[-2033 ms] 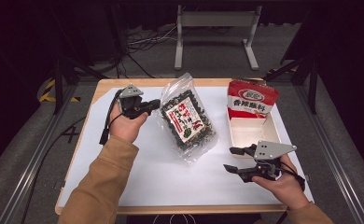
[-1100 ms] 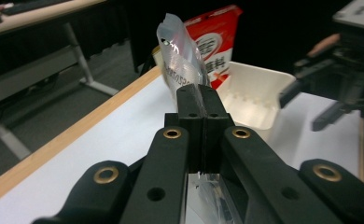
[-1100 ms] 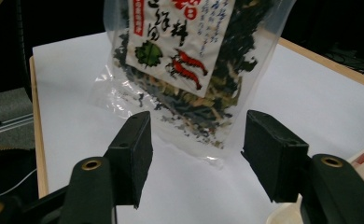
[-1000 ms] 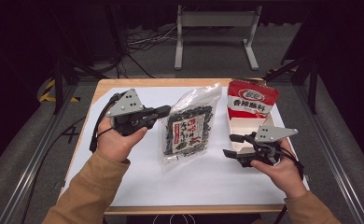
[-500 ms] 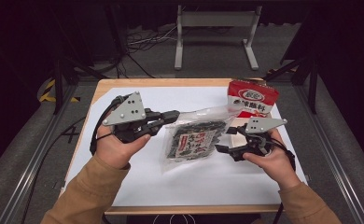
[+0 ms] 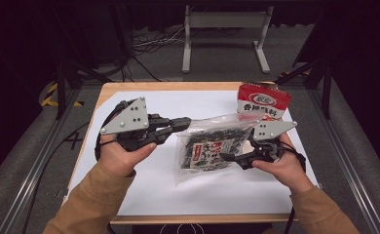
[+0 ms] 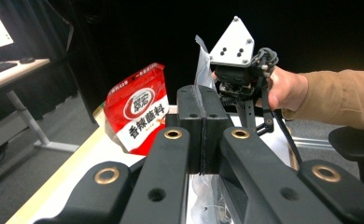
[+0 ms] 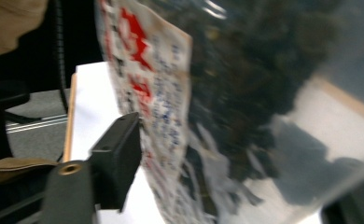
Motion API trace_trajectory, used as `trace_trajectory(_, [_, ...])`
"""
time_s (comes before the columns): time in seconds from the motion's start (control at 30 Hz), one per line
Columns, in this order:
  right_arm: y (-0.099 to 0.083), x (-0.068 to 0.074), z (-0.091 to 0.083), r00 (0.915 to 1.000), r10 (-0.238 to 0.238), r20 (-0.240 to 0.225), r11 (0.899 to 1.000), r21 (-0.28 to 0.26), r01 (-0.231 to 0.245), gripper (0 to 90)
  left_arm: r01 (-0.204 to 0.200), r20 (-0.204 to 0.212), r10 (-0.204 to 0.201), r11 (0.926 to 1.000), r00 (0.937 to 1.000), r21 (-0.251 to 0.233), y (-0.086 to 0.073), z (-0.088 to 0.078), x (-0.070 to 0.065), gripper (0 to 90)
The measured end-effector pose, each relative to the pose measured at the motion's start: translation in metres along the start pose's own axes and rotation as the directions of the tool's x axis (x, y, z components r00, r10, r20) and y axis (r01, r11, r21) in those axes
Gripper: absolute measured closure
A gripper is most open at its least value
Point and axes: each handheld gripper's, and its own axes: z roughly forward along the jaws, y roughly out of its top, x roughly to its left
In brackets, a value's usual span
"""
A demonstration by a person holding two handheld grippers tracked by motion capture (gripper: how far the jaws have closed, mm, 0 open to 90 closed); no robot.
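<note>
**Clear bag held up between our two grippers**

We are holding the clear bag (image 6: 212,146) above the white table (image 6: 144,190), near its middle; our left gripper (image 6: 184,124) is pinching the bag's upper left edge, its jaws pressed flat together with the film caught between them, as the left gripper view is showing (image 7: 199,135); our right gripper (image 6: 227,157) is reaching in from the right, and its jaws have just been closing a little, standing on either side of the bag's lower part; whether the pads are pressing on the film we cannot tell, since the right gripper view is blurred.

The bag is hanging tilted, well inside the table's edges; open white surface is lying in front of it and to its left; the red pouch (image 6: 263,101) is standing upright by the far right edge, just behind the bag.

The bag is carrying dark dried pieces (image 8: 245,79) and a printed label (image 8: 159,88); the red pouch is looking sealed.
</note>
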Motion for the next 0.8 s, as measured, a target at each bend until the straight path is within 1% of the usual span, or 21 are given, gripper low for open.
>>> trace_trajectory(0.07, [0.002, 0.001, -0.002, 0.9996, -0.028, -0.007, 1.000, 0.006, 0.028, 43.4, 0.006, -0.005, -0.006, 1.0000, 1.0000, -0.006, 0.000, -0.001, 0.001, 90.0])
trace_trajectory(0.1, [0.003, 0.001, -0.003, 0.9988, -0.047, -0.012, 0.999, 0.018, 0.047, 47.8, 0.007, -0.005, -0.007, 1.0000, 1.0000, -0.006, 0.000, -0.002, 0.002, 90.0])
trace_trajectory(0.13, [0.004, 0.001, -0.005, 0.9983, -0.054, -0.022, 0.998, 0.023, 0.054, 51.7, 0.008, -0.010, -0.008, 0.9999, 0.9999, -0.007, -0.001, -0.002, 0.003, 90.0])
trace_trajectory(0.2, [0.005, 0.001, -0.007, 0.9973, -0.053, -0.051, 0.998, 0.024, 0.054, 60.7, 0.020, -0.010, -0.020, 0.9997, 0.9997, -0.013, -0.002, -0.003, 0.005, 90.0])
trace_trajectory(0.27, [0.006, 0.002, -0.010, 0.9954, -0.076, -0.058, 0.997, 0.026, 0.078, 64.8, 0.033, -0.007, -0.033, 0.9993, 0.9994, -0.019, -0.003, -0.004, 0.007, 90.0])
trace_trajectory(0.33, [0.007, 0.003, -0.011, 0.9937, -0.089, -0.068, 0.996, 0.027, 0.091, 67.3, 0.042, -0.004, -0.042, 0.9988, 0.9991, -0.024, -0.004, -0.005, 0.009, 90.0])
trace_trajectory(0.4, [0.008, 0.003, -0.012, 0.9922, -0.088, -0.089, 0.996, 0.023, 0.090, 69.4, 0.043, -0.005, -0.043, 0.9988, 0.9991, -0.026, -0.004, -0.006, 0.010, 90.0])
trace_trajectory(0.43, [0.008, 0.004, -0.013, 0.9912, -0.094, -0.093, 0.995, 0.017, 0.096, 70.5, 0.043, -0.005, -0.043, 0.9988, 0.9991, -0.026, -0.004, -0.006, 0.010, 90.0])
trace_trajectory(0.47, [0.008, 0.004, -0.014, 0.9910, -0.094, -0.095, 0.995, 0.014, 0.096, 71.5, 0.055, 0.001, -0.055, 0.9980, 0.9985, -0.031, -0.004, -0.006, 0.012, 90.0])
trace_trajectory(0.57, [0.010, 0.005, -0.016, 0.9900, -0.101, -0.099, 0.995, 0.007, 0.102, 72.5, 0.064, 0.007, -0.064, 0.9973, 0.9979, -0.035, -0.004, -0.007, 0.013, 90.0])
trace_trajectory(0.7, [0.012, 0.005, -0.020, 0.9887, -0.106, -0.106, 0.994, 0.013, 0.108, 73.2, 0.066, 0.020, -0.065, 0.9971, 0.9977, -0.040, -0.005, -0.006, 0.014, 89.9])
trace_trajectory(0.77, [0.013, 0.005, -0.022, 0.9882, -0.100, -0.116, 0.995, 0.017, 0.103, 73.4, 0.067, 0.020, -0.066, 0.9969, 0.9976, -0.040, -0.005, -0.006, 0.014, 87.2])
trace_trajectory(0.8, [0.013, 0.005, -0.024, 0.9882, -0.098, -0.118, 0.995, 0.019, 0.101, 73.4, 0.087, 0.026, -0.086, 0.9951, 0.9959, -0.047, -0.006, -0.006, 0.014, 84.0])
